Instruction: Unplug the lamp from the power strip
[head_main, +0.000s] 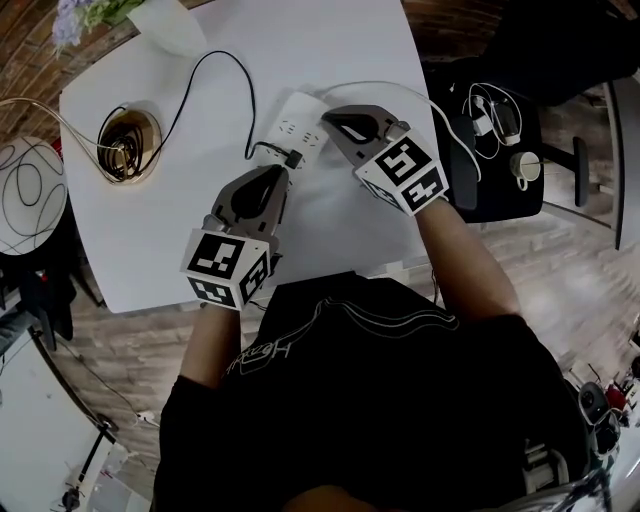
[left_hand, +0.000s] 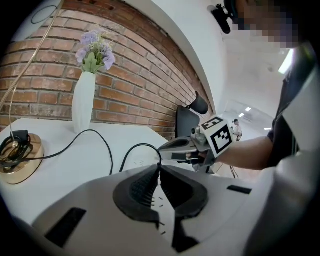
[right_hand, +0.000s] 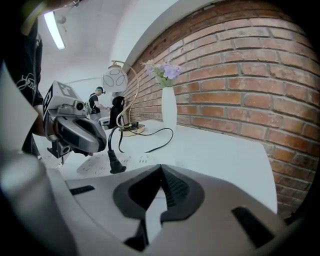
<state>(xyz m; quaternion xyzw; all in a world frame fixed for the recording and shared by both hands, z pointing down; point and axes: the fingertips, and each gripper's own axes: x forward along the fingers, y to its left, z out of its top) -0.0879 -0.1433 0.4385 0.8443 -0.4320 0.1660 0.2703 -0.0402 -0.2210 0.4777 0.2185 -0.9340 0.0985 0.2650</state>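
Observation:
A white power strip (head_main: 291, 127) lies mid-table. The lamp's black plug (head_main: 292, 157) stands at its near edge; its prongs are hidden. The black cord (head_main: 215, 60) loops back to the lamp's gold base (head_main: 128, 143). My left gripper (head_main: 283, 172) is shut on the cord just above the plug (right_hand: 116, 165); the cord (left_hand: 135, 148) leaves its closed tips (left_hand: 159, 167). My right gripper (head_main: 328, 120) hovers at the strip's right end, jaws shut with nothing between them (right_hand: 161, 167). The strip (right_hand: 142, 161) lies just beyond its tips.
A white vase of lilac flowers (head_main: 170, 25) stands at the table's back edge by the brick wall. The strip's white cable (head_main: 400, 90) runs off the right side. A dark seat (head_main: 490, 130) with a mug (head_main: 525, 168) and chargers is at the right.

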